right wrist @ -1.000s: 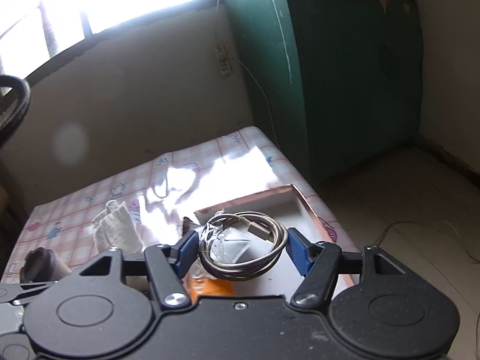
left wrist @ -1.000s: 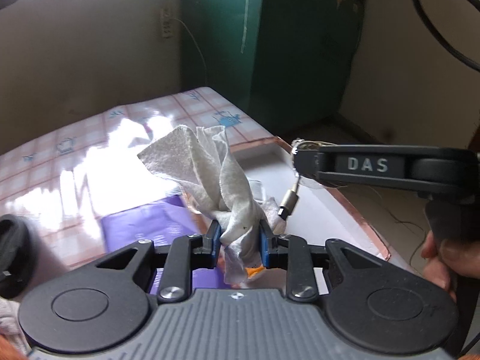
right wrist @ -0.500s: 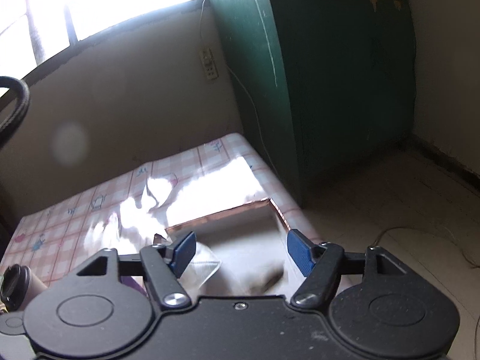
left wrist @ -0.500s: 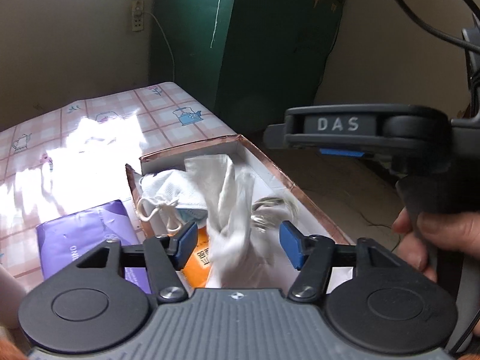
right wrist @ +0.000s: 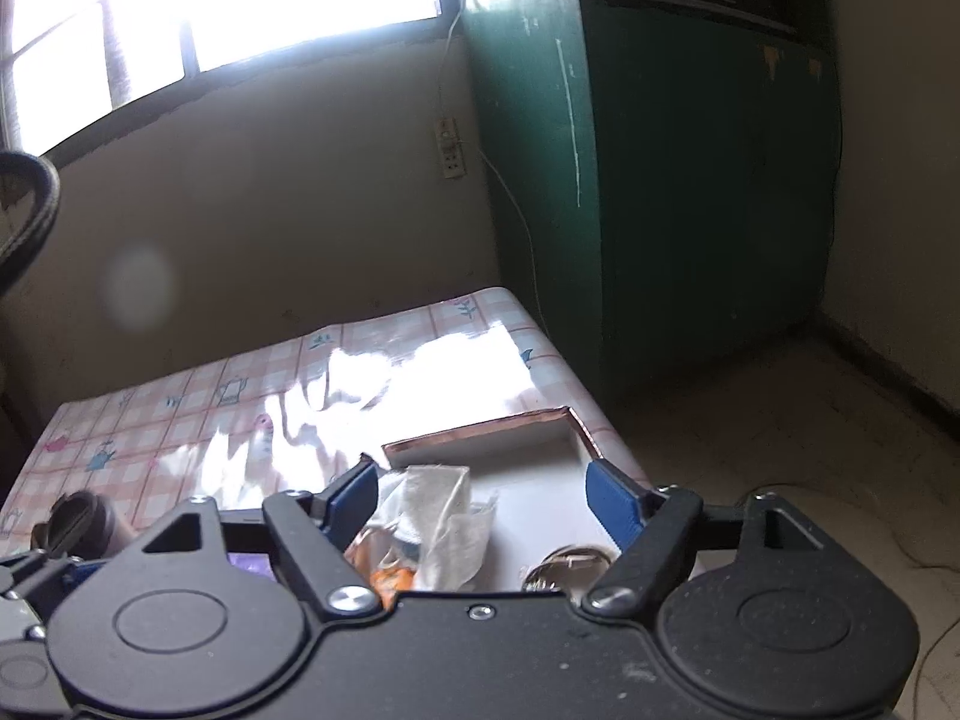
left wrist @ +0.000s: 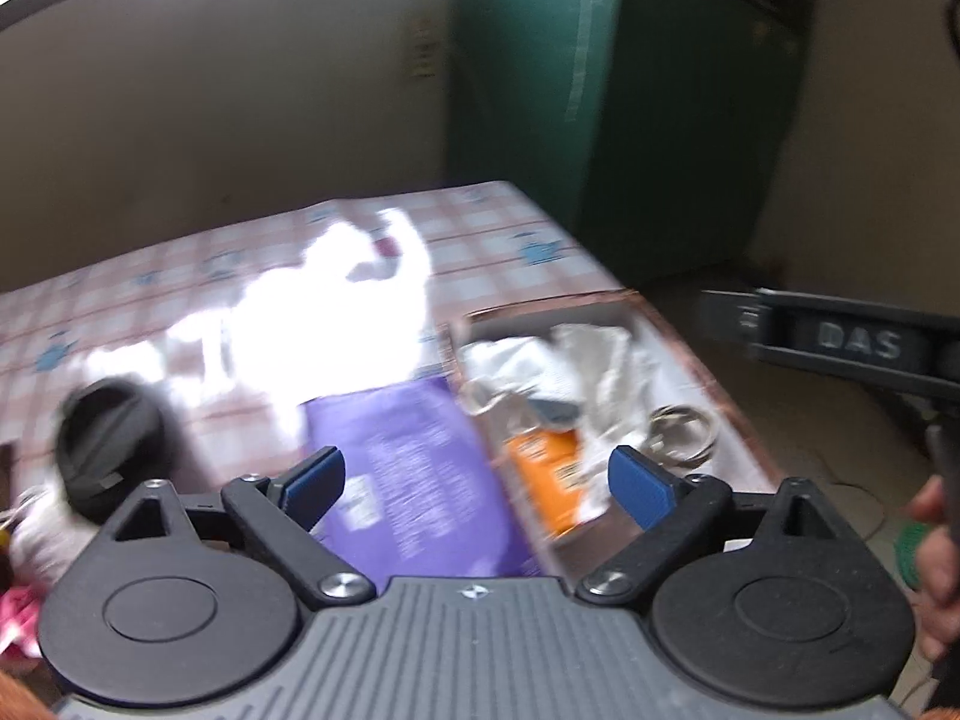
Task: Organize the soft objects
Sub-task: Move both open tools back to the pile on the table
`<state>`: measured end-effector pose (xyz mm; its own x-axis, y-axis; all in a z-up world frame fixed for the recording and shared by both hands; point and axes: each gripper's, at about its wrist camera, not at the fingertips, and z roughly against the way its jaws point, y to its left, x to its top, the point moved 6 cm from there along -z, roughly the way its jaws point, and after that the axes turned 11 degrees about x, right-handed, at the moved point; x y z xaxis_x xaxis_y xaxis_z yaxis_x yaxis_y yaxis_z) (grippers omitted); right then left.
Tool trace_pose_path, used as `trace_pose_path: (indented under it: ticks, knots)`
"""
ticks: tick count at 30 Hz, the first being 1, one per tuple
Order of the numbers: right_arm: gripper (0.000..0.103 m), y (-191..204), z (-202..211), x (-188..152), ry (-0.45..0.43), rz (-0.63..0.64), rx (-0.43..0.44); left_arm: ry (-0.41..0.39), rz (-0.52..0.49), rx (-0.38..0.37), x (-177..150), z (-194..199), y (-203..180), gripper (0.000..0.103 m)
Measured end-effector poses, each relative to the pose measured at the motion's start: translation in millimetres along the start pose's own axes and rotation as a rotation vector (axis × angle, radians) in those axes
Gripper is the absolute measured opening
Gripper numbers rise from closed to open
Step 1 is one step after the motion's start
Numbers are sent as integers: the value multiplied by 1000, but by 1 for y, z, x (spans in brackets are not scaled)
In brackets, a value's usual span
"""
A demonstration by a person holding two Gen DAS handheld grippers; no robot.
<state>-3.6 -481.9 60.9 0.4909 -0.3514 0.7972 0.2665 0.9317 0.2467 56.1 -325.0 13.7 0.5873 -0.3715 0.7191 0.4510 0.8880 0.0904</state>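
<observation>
A: Left wrist view: left gripper (left wrist: 477, 480) opening, nothing between its jaws; the white cloth (left wrist: 606, 360) lies in the box (left wrist: 744, 438).

B: Right gripper (right wrist: 483, 495) is opening too, empty. Lift both straight clear so neither snags the cloth.

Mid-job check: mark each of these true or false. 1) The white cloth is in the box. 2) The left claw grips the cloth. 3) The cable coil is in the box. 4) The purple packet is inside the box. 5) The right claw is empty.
1) True: the white cloth lies in the box.
2) False: the left claw is opening, with nothing between its fingers.
3) True: the cable coil lies in the box.
4) False: the purple packet lies on the table beside the box.
5) True: the right claw is opening and holds nothing.
</observation>
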Motion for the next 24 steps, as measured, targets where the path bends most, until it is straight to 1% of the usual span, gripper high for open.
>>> trace_pose_path:
  ticks: [3, 5, 9, 13, 19, 24]
  knots:
    - [90, 9, 4, -8, 34, 15, -5, 11, 15, 27, -5, 10, 12, 98]
    - [90, 14, 7, -14, 51, 12, -16, 14, 19, 29, -9, 13, 19, 99]
    - [90, 27, 13, -24, 66, 32, -3, 15, 53, 37, -16, 23, 34, 99]
    - [90, 41, 15, -32, 82, 50, 16, 16, 79, 48, -27, 30, 51, 99]
    - [90, 73, 18, -47, 98, 57, 70, 29, 114, 78, -42, 37, 77, 99]
    - [90, 99, 12, -61, 125, 76, 107, 40, 142, 114, -53, 37, 100, 99]
